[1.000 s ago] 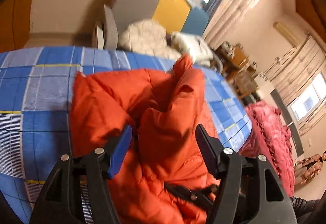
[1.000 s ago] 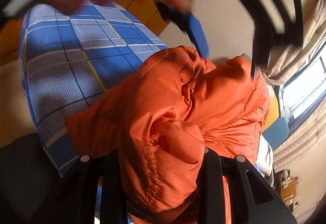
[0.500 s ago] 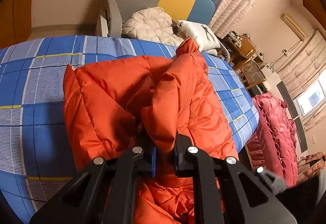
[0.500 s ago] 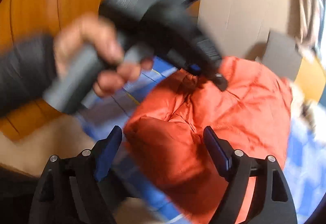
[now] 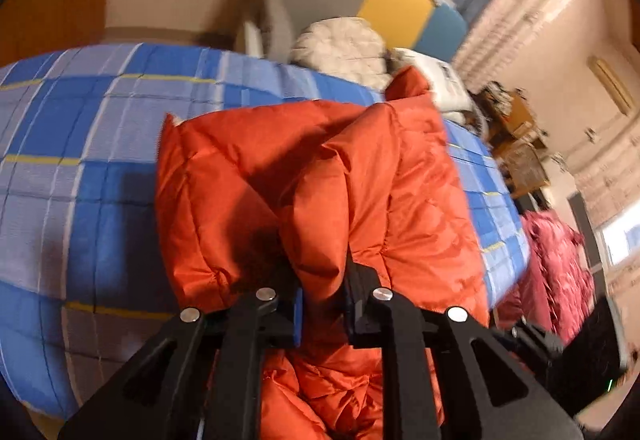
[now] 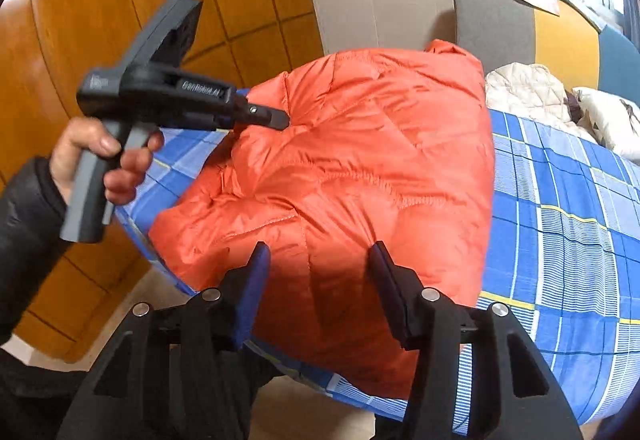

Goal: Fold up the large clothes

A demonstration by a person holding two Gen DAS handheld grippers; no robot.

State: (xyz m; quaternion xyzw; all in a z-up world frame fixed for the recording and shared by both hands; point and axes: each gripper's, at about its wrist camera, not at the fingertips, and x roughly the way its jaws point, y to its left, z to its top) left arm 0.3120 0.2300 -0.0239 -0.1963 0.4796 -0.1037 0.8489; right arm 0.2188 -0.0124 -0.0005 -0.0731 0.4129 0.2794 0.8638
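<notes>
left gripper clamped, right gripper seemingly parted

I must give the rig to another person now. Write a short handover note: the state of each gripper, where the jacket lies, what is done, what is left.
Left gripper: shut on a fold of the orange jacket; its jaws have just eased open slightly, fabric is pinched between them.
Right gripper: open, holding nothing, over the jacket's near edge; its jaws have just been closing.
Jacket: bunched on the blue checked bed cover, near the corner.
Done: the jacket is partly gathered into a puffy bundle.
Left: flatten it, finish the folds, release.
</notes>
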